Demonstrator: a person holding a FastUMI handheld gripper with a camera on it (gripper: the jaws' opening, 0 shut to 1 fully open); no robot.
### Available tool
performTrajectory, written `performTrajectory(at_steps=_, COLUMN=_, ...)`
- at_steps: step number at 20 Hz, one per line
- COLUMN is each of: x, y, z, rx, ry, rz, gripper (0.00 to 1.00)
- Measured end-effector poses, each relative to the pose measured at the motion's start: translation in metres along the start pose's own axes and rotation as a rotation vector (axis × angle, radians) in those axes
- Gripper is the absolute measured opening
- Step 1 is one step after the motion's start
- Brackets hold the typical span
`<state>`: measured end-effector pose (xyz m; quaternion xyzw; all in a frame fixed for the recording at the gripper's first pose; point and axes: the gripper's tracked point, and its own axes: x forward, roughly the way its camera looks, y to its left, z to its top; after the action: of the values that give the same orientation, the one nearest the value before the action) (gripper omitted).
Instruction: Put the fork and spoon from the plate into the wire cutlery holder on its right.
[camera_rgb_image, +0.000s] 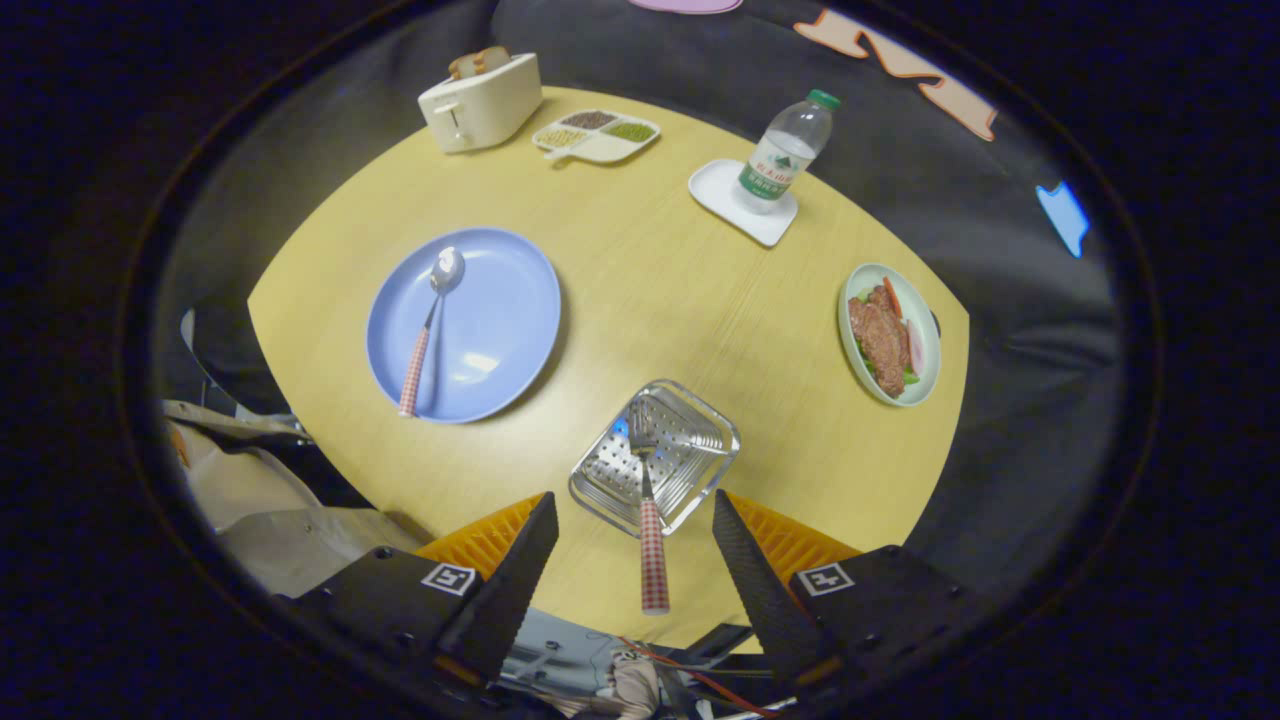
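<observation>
Tabletop (660, 290) of pale wood carries everything, so start there and work down in size. Far left of the gripper (636, 560) lies the blue plate (500, 330), with the spoon (432, 325) resting on it, bowl at the far end and checked handle pointing near, almost over the plate's near rim. That long axis runs roughly near-to-far with a slight lean, so my read is that the open fingers would have to swing left and straddle the handle crosswise.

Just ahead of the fingers sits the wire cutlery holder (655, 455), right of the plate. The fork (650, 520) is already in it, tines down among the mesh, its checked handle sticking out towards the gripper and lying between the two fingers without touching either. The jaws stand wide apart and hold nothing. By my judgement the fork is done and the spoon remains.

Other things stand well clear: a toaster (480, 100) and a divided snack tray (598, 135) at the far edge, a water bottle (788, 150) on a white coaster (722, 195), and a green dish of food (890, 335) far right. Nothing lies between the gripper and the spoon except bare table; the fork's jutting handle is the one thing to avoid knocking when pulling away.
</observation>
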<state>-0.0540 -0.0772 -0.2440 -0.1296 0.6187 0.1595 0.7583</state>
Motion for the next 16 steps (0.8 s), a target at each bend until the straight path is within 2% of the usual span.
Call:
performTrajectory(at_steps=5, x=-0.033, y=0.016, z=0.029, rx=0.215, ry=-0.291, rz=0.019, gripper=0.99)
performTrajectory(at_steps=12, x=-0.118, y=-0.003, z=0.06, rx=0.449, ry=-0.758, rz=-0.061, gripper=0.99)
performTrajectory(at_steps=16, x=-0.169, y=-0.025, z=0.058, rx=0.544, ry=-0.986, rz=-0.153, gripper=0.98)
